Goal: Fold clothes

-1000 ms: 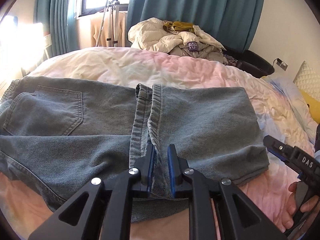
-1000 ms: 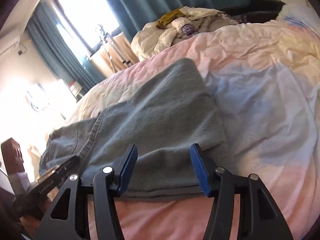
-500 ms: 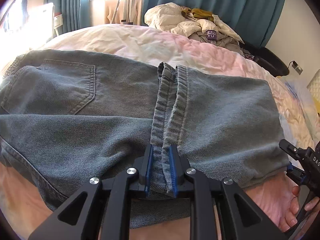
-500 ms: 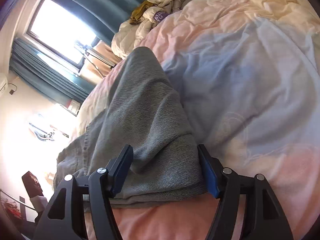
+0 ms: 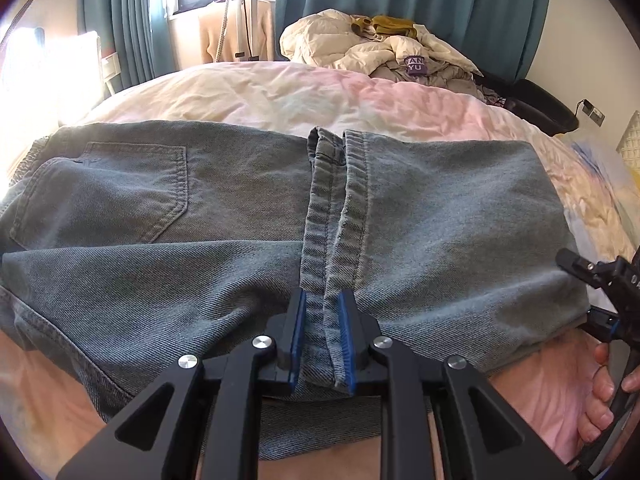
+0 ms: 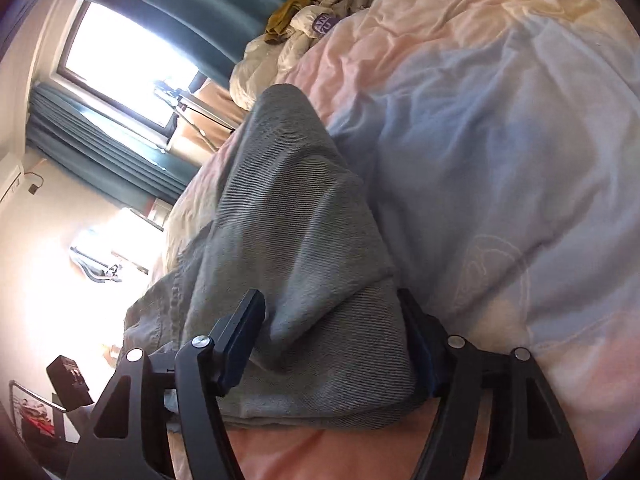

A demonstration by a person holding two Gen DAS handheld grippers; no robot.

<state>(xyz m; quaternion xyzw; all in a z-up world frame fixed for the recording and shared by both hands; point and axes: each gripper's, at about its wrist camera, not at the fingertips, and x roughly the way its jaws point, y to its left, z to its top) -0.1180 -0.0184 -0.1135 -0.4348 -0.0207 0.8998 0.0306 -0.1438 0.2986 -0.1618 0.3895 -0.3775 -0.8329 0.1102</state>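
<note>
The left gripper [image 5: 322, 340] is clenched on the near end of the doubled hems [image 5: 326, 216] of a pair of jeans [image 5: 440, 216], its blue pads pinching the thick stitched cuffs between them. The right gripper [image 6: 332, 344] straddles the near right corner of the fold with its jaws set wide, and denim bulges up between them; one pad presses the cloth and the other is half hidden behind it, so I cannot tell whether it truly grips or only brackets the bundle. A hand [image 5: 604, 404] shows at the right edge of the left view, holding that tool.

The jeans lie across the near part of the bed [image 5: 280, 92], legs brought back over the seat, so the hems land mid-garment just right of the back pocket [image 5: 108, 188], and the right end is a rounded fold.

Denim like this looks fairly heavy and limp but with some body: it should hold a crease, sag between two holds, and not slip readily from rubber pads. The hems and side seams are the firmest purchase; a bite on a single layer would likely peel the stack apart, so each hold should take every layer at a corner.

Farther off, a heap of pale jackets [image 5: 376, 52] sits at the bed's far side, before teal curtains [image 5: 420, 4] and a bright window [image 6: 120, 52].
</note>
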